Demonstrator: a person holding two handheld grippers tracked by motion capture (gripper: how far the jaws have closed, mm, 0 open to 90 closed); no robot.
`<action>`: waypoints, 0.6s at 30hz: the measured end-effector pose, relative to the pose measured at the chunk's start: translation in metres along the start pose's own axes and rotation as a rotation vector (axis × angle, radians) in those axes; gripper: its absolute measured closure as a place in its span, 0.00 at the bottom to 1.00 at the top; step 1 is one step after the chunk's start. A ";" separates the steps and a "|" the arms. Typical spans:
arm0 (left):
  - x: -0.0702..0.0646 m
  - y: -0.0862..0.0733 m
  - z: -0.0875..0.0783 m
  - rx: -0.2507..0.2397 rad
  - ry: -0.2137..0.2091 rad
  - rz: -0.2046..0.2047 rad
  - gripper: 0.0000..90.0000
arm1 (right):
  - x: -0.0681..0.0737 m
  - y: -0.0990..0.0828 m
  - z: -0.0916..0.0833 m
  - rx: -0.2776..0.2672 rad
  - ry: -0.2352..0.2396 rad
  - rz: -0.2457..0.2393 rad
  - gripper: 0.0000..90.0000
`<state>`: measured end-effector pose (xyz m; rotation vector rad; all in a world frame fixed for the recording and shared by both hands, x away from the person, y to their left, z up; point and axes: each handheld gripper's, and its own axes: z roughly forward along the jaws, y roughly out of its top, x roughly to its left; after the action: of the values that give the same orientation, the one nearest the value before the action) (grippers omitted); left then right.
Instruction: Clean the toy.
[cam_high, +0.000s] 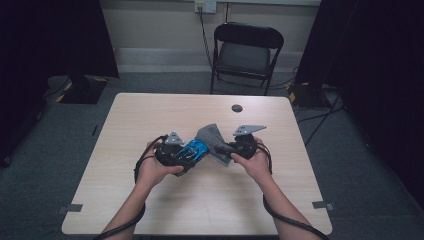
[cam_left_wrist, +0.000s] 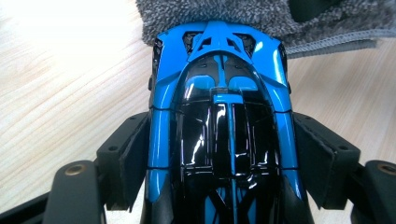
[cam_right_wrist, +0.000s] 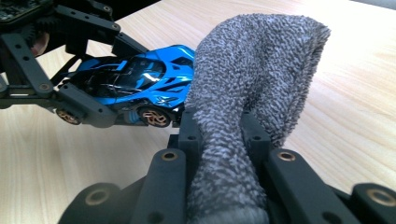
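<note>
We clamp the blue toy car (cam_left_wrist: 219, 121) by its flanks in the left tool (cam_high: 176, 154) near the bench's (cam_high: 150, 120) centre, steadying it so the right tool (cam_right_wrist: 222, 140), pinching the grey cloth (cam_right_wrist: 252, 70) at the car's three o'clock, can wipe it.

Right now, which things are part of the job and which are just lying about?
In the job:
- blue toy car, clamped in the left tongs
- grey cloth, pinched in the right tongs

Lying about:
- folding chair
- dark round spot on the table
</note>
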<state>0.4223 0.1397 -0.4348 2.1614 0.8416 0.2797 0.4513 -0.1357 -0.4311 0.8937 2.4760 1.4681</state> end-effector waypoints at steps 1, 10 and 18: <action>0.000 0.000 0.000 0.003 0.003 0.002 0.29 | 0.001 -0.001 0.000 0.000 0.001 -0.001 0.84; 0.006 -0.002 -0.003 -0.004 0.017 -0.015 0.29 | 0.007 -0.006 0.000 -0.005 0.022 -0.001 0.84; 0.009 -0.004 -0.005 -0.003 0.031 -0.036 0.29 | 0.011 -0.010 -0.004 -0.007 0.038 0.001 0.83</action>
<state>0.4254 0.1502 -0.4353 2.1415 0.8958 0.2968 0.4365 -0.1361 -0.4359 0.8741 2.4957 1.5078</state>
